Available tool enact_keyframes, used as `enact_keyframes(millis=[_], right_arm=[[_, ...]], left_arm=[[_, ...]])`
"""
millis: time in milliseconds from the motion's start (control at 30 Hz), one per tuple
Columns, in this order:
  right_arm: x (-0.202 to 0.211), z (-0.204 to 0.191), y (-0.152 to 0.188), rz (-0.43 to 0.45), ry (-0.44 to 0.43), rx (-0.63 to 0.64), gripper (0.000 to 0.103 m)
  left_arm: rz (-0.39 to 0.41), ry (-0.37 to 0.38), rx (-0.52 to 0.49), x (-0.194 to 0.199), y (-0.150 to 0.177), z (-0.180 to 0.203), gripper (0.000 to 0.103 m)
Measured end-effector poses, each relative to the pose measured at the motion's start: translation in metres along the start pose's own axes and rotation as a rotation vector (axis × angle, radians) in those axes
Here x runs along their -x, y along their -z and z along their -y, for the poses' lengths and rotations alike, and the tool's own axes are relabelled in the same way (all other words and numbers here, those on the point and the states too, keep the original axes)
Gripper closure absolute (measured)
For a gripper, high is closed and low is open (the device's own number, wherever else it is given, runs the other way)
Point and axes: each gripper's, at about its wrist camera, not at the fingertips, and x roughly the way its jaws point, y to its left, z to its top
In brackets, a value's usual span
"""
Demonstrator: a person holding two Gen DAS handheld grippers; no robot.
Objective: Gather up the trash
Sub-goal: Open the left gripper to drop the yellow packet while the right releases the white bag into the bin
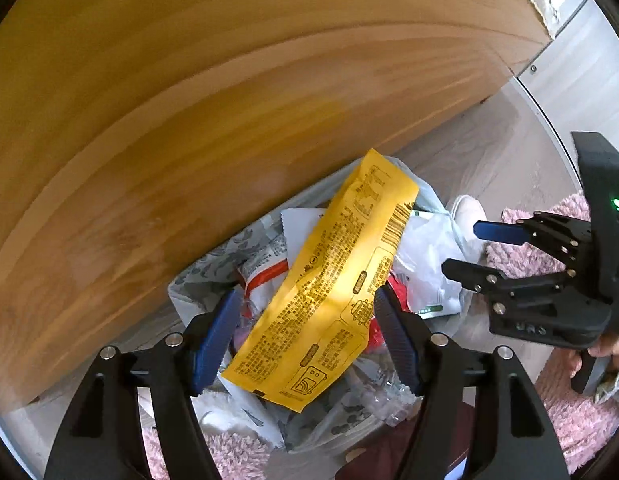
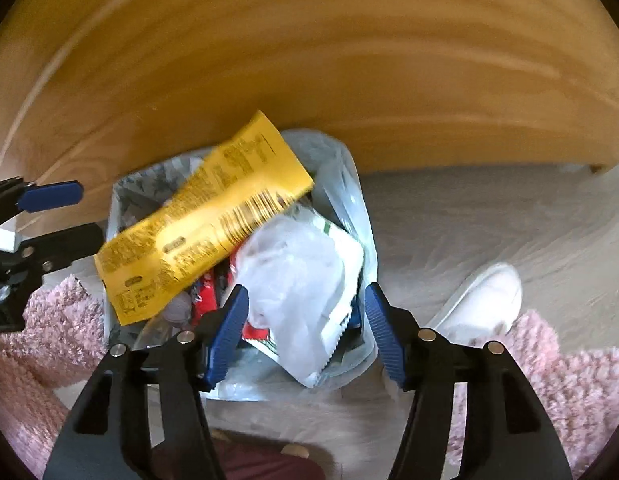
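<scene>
Item: long yellow printed plastic wrapper point(image 1: 329, 280), lying loose atop the translucent plastic trash bag point(image 2: 349, 184) beside the wooden cabinet. Left gripper point(image 1: 309, 340), right gripper point(image 2: 305, 332): both spread, empty. You should keep clear and confirm the wrapper settles inside.

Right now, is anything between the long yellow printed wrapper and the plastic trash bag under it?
Nothing visible blocks it. The long yellow printed wrapper already lies across the open mouth of the plastic trash bag, on top of other wrappers. Both the left gripper and the right gripper are open above it.
</scene>
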Motion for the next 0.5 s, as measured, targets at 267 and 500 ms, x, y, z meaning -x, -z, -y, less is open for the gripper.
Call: enact_keyframes(millis=[267,500], right_arm=[[0.010,-0.012,0.006,0.039,0.045,0.060,0.018],[0.013,-0.013,0.010,0.054,0.062,0.069,0.009]], left_arm=[[0.018,-0.008,0.014,0.004,0.000,0.002,0.027],[0.033,-0.020,0.018,0.009,0.001,0.002,0.025]])
